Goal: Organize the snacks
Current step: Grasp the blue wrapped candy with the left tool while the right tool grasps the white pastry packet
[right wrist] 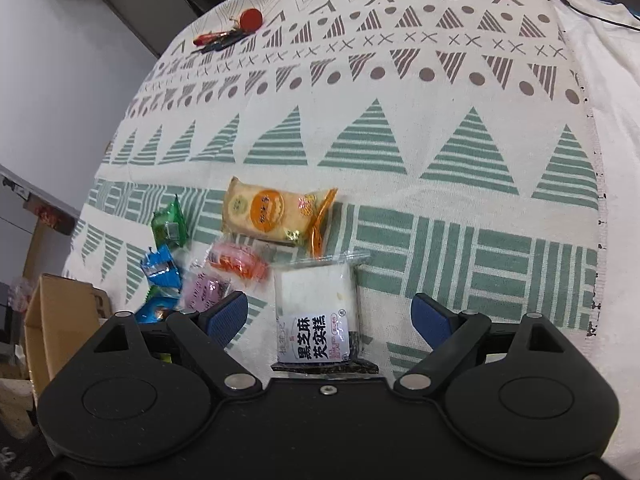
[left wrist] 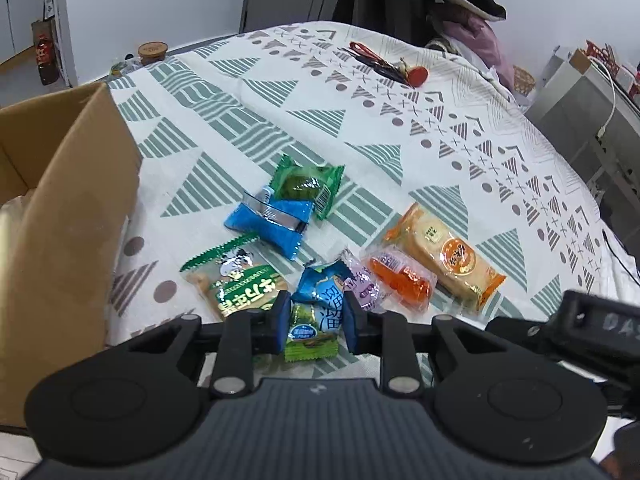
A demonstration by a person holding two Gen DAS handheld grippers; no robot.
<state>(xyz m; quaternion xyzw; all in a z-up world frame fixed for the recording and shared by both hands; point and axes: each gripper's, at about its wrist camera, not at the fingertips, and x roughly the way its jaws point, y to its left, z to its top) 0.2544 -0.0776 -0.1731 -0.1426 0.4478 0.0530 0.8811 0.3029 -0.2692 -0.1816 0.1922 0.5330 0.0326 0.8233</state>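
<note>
- A small blue and green snack packet [left wrist: 316,320] sits between the two blue pads of the left gripper [left wrist: 316,324]; the fingers [left wrist: 280,322] stand close on either side of it, and the pictures do not show for sure whether they pinch it or only flank it
- Just left of that packet, a green packet with a cartoon figure [left wrist: 234,280] lies flat, its near corner beside the left finger
- Just right of it, a purple sweet [left wrist: 362,284] and an orange sweet [left wrist: 402,282] lie touching each other, with a long orange-ended biscuit packet [left wrist: 444,256] beside them
- Farther out, a blue packet [left wrist: 270,222] overlaps a green wrapped cake [left wrist: 308,188]
- A white packet with black lettering [right wrist: 314,312] lies between the widely spread fingers of the right gripper [right wrist: 330,320], touching neither blue pad [right wrist: 230,312]; its near end runs under the gripper body
- Everything rests on a patterned tablecloth [right wrist: 400,100] with green striped triangles
- An open cardboard box [left wrist: 68,184] stands at the left of the snacks, near the green cartoon packet
- A red bundle of small items [left wrist: 384,65] lies well apart at the far side of the cloth
</note>
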